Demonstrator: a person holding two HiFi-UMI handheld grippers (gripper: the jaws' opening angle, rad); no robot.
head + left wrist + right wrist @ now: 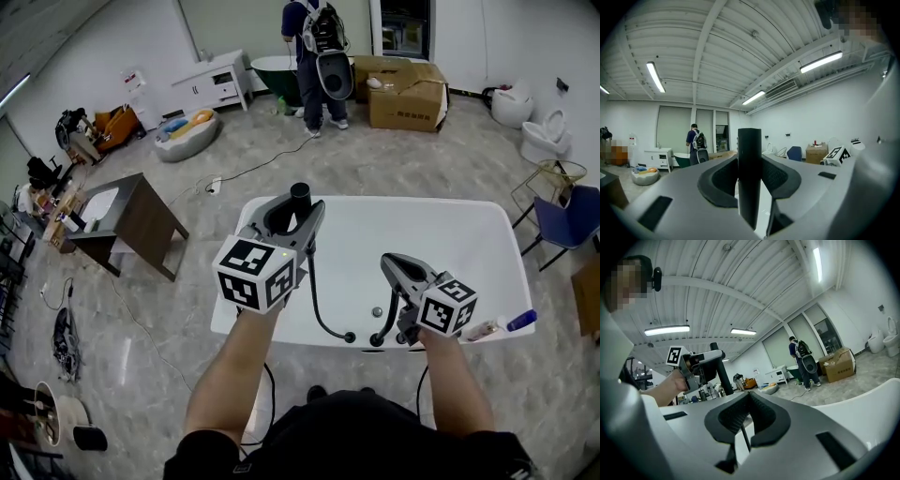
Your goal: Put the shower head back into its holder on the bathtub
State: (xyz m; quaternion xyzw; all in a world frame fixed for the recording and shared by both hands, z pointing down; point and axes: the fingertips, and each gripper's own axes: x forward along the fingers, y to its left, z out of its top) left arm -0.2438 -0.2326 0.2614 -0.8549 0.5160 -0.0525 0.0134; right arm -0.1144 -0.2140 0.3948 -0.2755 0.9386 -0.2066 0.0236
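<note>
The black shower head (300, 195) stands upright between the jaws of my left gripper (300, 211), which is shut on its handle above the white bathtub (450, 225). In the left gripper view the handle (750, 173) fills the gap between the pads. A black hose (314, 300) drops from it to a fitting (349, 336) on the tub's near rim. My right gripper (389, 262) hovers to the right with its jaws closed. A thin black curved tube (384, 328) passes under it and shows through the slit between the jaws (743, 437). Whether the jaws pinch it I cannot tell.
A person with a backpack (319, 47) stands at the far side by cardboard boxes (408, 94). A dark table (141, 220) is to the left and a blue chair (572, 216) to the right. Small bottles (511, 323) lie on the tub's right rim.
</note>
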